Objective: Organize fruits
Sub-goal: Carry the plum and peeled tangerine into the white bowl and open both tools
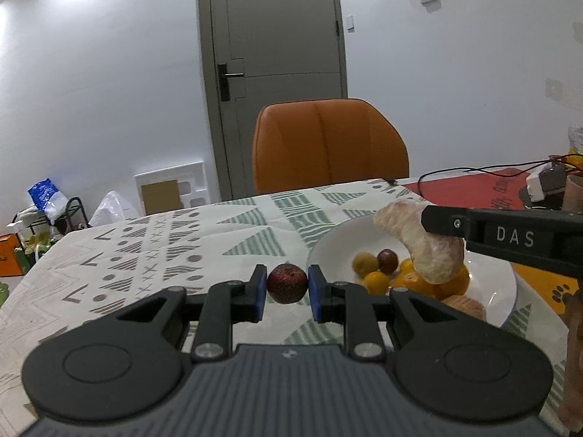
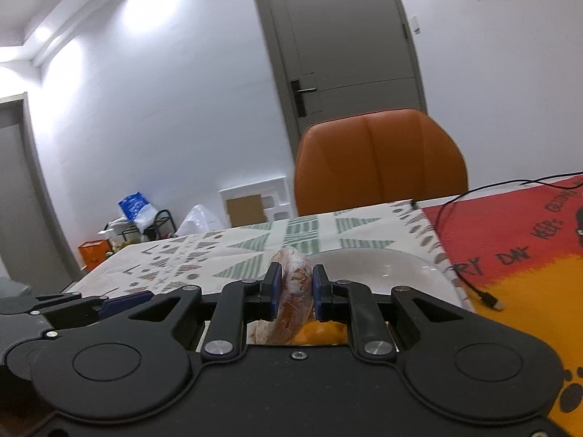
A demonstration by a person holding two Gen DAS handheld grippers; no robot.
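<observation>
**Both grippers carry fruit beside the white bowl**

Nearest the left wrist camera is the left gripper (image 1: pixel 287 286), its blue pads clamped on a small dark red fruit (image 1: pixel 287 283), held above the patterned tablecloth (image 1: pixel 153 247). At about 3 o'clock from it sits a white bowl (image 1: pixel 328 245) holding small orange, yellow and dark red fruits. Over the bowl, the right gripper (image 2: pixel 294 287) is closed on a curved peeled citrus segment (image 1: pixel 424 247); in the right wrist view the segment sits upright between its pads, with orange fruit just below.

Judging the step as placing both pieces: lower the segment until it rests on the pile, then part the fingers slowly so nothing rolls. The round red fruit likely slips easily; carry it level toward 3 o'clock and release low inside the rim.
</observation>
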